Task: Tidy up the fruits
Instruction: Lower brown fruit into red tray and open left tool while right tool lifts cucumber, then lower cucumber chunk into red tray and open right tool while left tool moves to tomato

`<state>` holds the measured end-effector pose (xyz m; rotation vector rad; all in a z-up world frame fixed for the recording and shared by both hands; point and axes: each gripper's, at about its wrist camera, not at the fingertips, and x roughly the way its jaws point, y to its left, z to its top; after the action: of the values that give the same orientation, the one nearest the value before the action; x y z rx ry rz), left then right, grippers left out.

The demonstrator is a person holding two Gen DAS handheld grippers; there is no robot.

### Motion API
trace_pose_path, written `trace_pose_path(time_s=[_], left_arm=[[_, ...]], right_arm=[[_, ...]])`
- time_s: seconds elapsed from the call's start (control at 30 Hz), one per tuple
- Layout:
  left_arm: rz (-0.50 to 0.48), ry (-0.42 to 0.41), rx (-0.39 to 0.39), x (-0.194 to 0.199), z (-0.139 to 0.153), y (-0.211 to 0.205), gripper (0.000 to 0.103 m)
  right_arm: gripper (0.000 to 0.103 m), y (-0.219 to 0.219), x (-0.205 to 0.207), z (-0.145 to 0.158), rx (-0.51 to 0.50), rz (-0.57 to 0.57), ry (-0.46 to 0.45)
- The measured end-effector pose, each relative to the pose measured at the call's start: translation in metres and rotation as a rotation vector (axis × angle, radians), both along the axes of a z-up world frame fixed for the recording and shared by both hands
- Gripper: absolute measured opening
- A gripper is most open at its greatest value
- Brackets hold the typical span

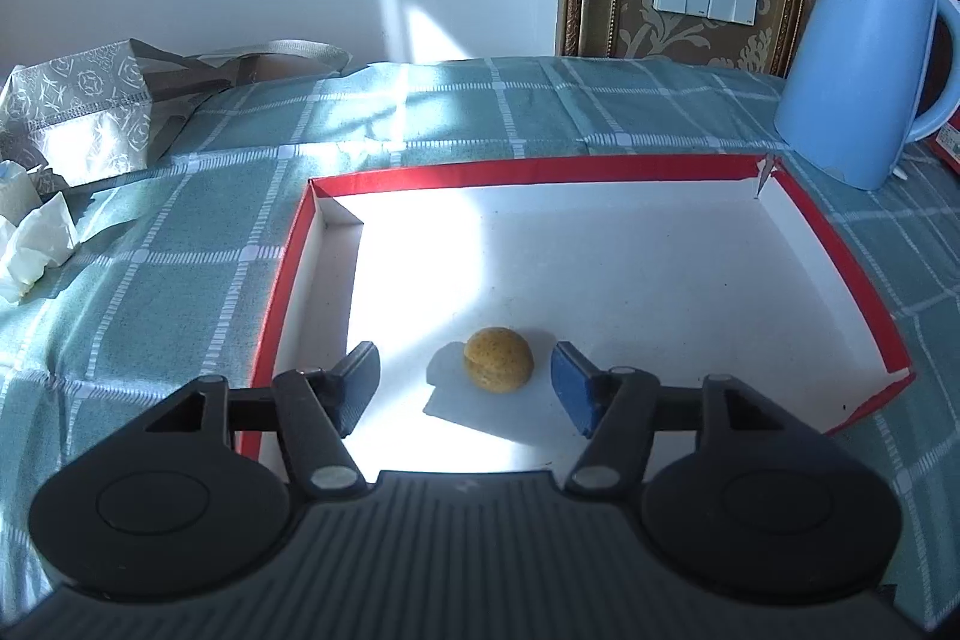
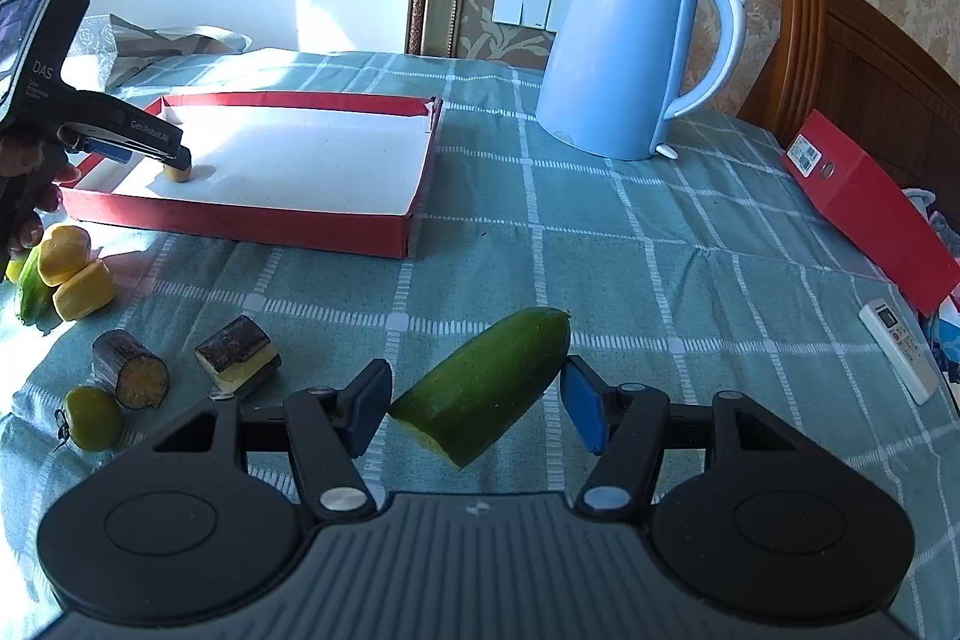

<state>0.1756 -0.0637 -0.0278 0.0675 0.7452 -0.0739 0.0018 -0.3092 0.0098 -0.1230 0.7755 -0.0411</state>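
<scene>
The cucumber piece (image 2: 487, 383) lies slantwise between the right gripper (image 2: 474, 403) fingers, pointed end toward the far right pad, cut end by the near left pad, which seem to pinch it. The red tray (image 1: 282, 280) on the checked tablecloth (image 2: 630, 244) sits ahead of the left gripper (image 1: 465, 382), fingers apart around a small brown fruit (image 1: 498, 360), untouched.

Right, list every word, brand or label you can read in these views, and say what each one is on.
"Midea": on the blue kettle, near its top rim.
"DAS": on the left gripper, on its upright black body.
"GenRobot.AI": on the same gripper's arm.
Sticker on the red box: too small to read.
Buttons and screen on the white remote: too small to read.
</scene>
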Motion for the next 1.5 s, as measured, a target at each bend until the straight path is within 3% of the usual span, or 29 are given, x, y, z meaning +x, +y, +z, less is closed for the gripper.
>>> trace_pose_path(time_s=[0.13, 0.27, 0.7, 0.97, 1.2, 1.5], left_arm=[[0.0, -0.068, 0.017, -0.029, 0.018, 0.008, 0.064], [0.014, -0.119, -0.02, -0.07, 0.035, 0.023, 0.07], [0.096, -0.054, -0.086, -0.17, 0.028, 0.067, 0.073], [0.16, -0.017, -0.079, -0.195, 0.02, 0.08, 0.073], [0.199, 0.007, -0.072, -0.204, 0.015, 0.079, 0.074], [0.232, 0.026, -0.062, -0.211, 0.012, 0.075, 0.075]], right_arm=[[0.061, 0.004, -0.002, 0.002, 0.003, 0.007, -0.008], [0.061, 0.012, -0.001, 0.008, 0.004, 0.03, -0.031], [0.061, 0.052, 0.057, 0.028, 0.04, 0.15, -0.095], [0.061, 0.07, 0.12, 0.013, 0.085, 0.199, -0.051], [0.061, 0.084, 0.171, -0.016, 0.101, 0.237, 0.045], [0.062, 0.096, 0.197, -0.039, 0.091, 0.275, 0.113]])
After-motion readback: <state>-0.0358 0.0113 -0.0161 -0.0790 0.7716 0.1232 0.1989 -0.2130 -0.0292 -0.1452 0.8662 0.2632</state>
